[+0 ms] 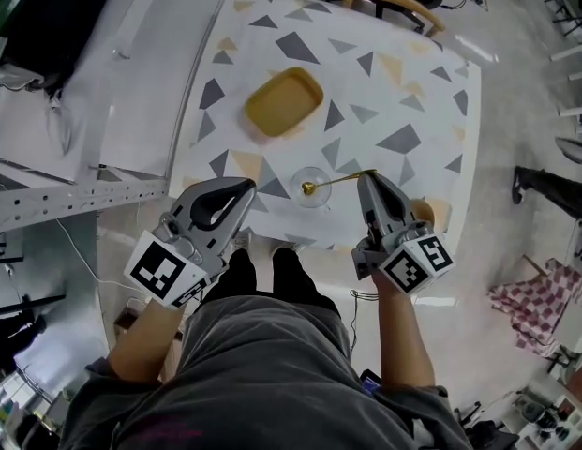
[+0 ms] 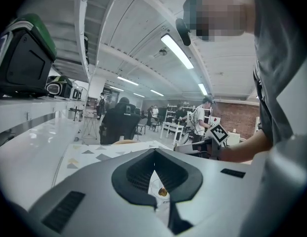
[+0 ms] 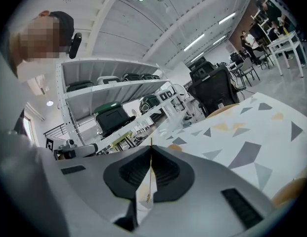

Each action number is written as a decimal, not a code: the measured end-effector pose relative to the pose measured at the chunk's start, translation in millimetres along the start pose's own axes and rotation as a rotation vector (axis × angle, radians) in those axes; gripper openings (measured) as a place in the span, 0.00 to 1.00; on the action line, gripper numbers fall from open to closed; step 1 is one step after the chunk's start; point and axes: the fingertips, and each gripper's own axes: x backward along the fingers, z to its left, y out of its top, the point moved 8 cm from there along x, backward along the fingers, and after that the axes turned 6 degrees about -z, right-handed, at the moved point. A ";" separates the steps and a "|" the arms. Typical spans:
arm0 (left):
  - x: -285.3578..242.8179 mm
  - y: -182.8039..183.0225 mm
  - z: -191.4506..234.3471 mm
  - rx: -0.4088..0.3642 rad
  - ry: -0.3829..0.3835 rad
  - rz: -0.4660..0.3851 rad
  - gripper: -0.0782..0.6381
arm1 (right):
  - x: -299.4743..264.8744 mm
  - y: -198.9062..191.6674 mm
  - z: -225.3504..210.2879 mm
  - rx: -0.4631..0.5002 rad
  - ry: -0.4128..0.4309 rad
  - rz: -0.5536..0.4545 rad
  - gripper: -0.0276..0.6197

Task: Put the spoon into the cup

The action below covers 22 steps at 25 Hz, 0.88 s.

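A clear glass cup [image 1: 312, 187] stands near the front edge of the triangle-patterned table [image 1: 403, 101]. My right gripper [image 1: 367, 178] [image 3: 151, 150] is shut on the handle end of a thin gold spoon [image 1: 339, 180] [image 3: 149, 181]. The spoon reaches left, and its bowl lies within the cup's rim as seen from above. I cannot tell how deep it sits. My left gripper [image 1: 246, 188] [image 2: 154, 153] hangs shut and empty just left of the cup. Through its jaws the spoon's bowl [image 2: 163, 191] shows.
A yellow tray [image 1: 283, 101] lies further back on the table. A chair [image 1: 392, 4] stands at the far edge. A metal shelf [image 1: 56, 195] flanks the left side. The person's legs [image 1: 262, 275] are at the table's front edge.
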 end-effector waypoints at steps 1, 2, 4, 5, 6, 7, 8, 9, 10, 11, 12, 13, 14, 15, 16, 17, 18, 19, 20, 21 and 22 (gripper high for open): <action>1.7 -2.7 0.4 0.005 0.007 0.003 0.13 | -1.5 -2.3 -1.5 0.003 -0.001 0.006 0.08; 3.5 -5.3 1.0 0.009 0.013 0.007 0.13 | -3.3 -4.6 -2.7 0.006 -0.002 0.011 0.08; 7.3 -9.6 2.4 0.016 0.022 0.014 0.13 | -7.3 -9.6 -4.8 0.008 -0.004 0.020 0.08; 9.2 -11.5 3.3 0.018 0.026 0.016 0.13 | -9.1 -12.6 -5.6 0.008 -0.005 0.024 0.08; 11.1 -13.2 4.1 0.021 0.031 0.019 0.13 | -11.1 -15.7 -6.2 0.009 -0.007 0.029 0.08; 13.1 -14.8 5.0 0.023 0.035 0.021 0.13 | -13.1 -18.6 -6.4 0.013 -0.007 0.034 0.08; 14.9 -16.6 5.7 0.026 0.040 0.023 0.13 | -15.0 -21.1 -6.1 0.020 -0.007 0.039 0.08; 16.7 -18.5 5.9 0.029 0.043 0.025 0.13 | -16.5 -23.3 -5.5 0.030 -0.005 0.044 0.08; 18.2 -20.6 5.8 0.032 0.045 0.027 0.13 | -17.6 -25.0 -4.8 0.041 -0.005 0.048 0.08; 19.6 -22.7 5.7 0.036 0.046 0.029 0.13 | -18.4 -26.5 -4.2 0.052 -0.005 0.051 0.08; 20.9 -24.4 5.6 0.039 0.046 0.031 0.13 | -19.2 -27.8 -3.5 0.061 -0.006 0.053 0.08; 22.1 -25.9 5.8 0.041 0.046 0.032 0.13 | -20.0 -29.0 -2.7 0.068 -0.007 0.054 0.08; 23.3 -27.0 6.1 0.044 0.046 0.034 0.13 | -20.7 -30.1 -1.9 0.073 -0.007 0.055 0.08; 24.2 -27.9 6.3 0.046 0.046 0.035 0.13 | -21.3 -31.3 -1.2 0.077 -0.007 0.057 0.08; 24.8 -28.5 6.4 0.048 0.045 0.036 0.13 | -21.7 -32.5 -0.7 0.081 -0.007 0.058 0.08; 25.2 -28.8 6.3 0.047 0.044 0.037 0.13 | -22.1 -34.0 -0.7 0.086 -0.008 0.060 0.08; 25.4 -29.0 6.2 0.046 0.043 0.039 0.13 | -22.7 -35.7 -0.9 0.092 -0.009 0.061 0.08; 25.8 -29.2 6.0 0.044 0.042 0.041 0.13 | -23.2 -37.8 -1.2 0.098 -0.010 0.062 0.08; 26.4 -29.7 5.6 0.042 0.041 0.043 0.13 | -23.4 -40.2 -1.6 0.102 -0.012 0.064 0.08; 27.3 -30.2 5.3 0.042 0.042 0.045 0.13 | -23.3 -42.6 -2.1 0.104 -0.015 0.066 0.08; 28.4 -30.7 5.1 0.043 0.043 0.046 0.13 | -23.0 -44.8 -2.5 0.104 -0.017 0.068 0.08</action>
